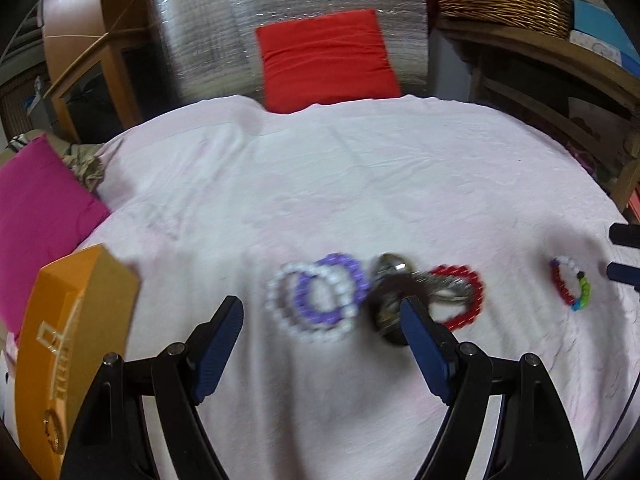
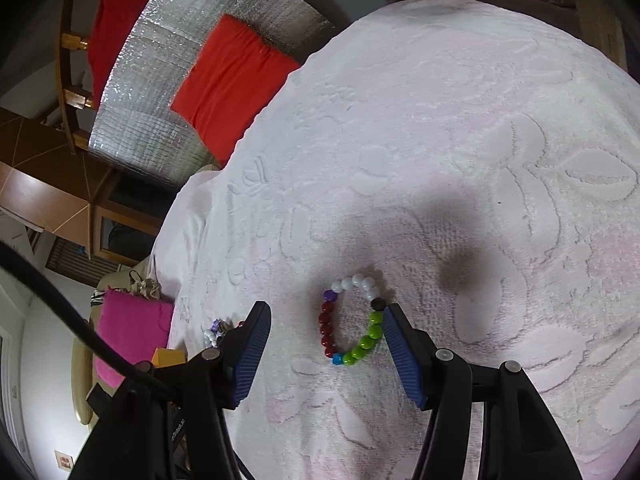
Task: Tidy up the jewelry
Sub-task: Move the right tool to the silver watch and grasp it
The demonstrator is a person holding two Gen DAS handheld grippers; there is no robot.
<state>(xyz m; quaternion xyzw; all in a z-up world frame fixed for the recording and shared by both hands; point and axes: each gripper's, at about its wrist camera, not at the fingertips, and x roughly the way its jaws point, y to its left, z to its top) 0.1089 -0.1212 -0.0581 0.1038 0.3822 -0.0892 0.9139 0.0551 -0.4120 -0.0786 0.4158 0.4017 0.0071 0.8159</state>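
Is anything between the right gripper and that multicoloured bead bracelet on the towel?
Nothing visible. The multicoloured bead bracelet lies alone on the pale pink embossed towel, just ahead of the open right gripper, whose right finger is already beside its green beads.

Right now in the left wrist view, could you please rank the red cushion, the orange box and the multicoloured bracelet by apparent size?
1. red cushion
2. orange box, cut off by the frame and nearer, so this rank is unsure
3. multicoloured bracelet

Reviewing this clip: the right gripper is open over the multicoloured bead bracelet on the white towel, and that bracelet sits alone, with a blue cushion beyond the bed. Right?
Wrong on one point: the cushion is red, not blue, as the right wrist view shows. The rest stands.
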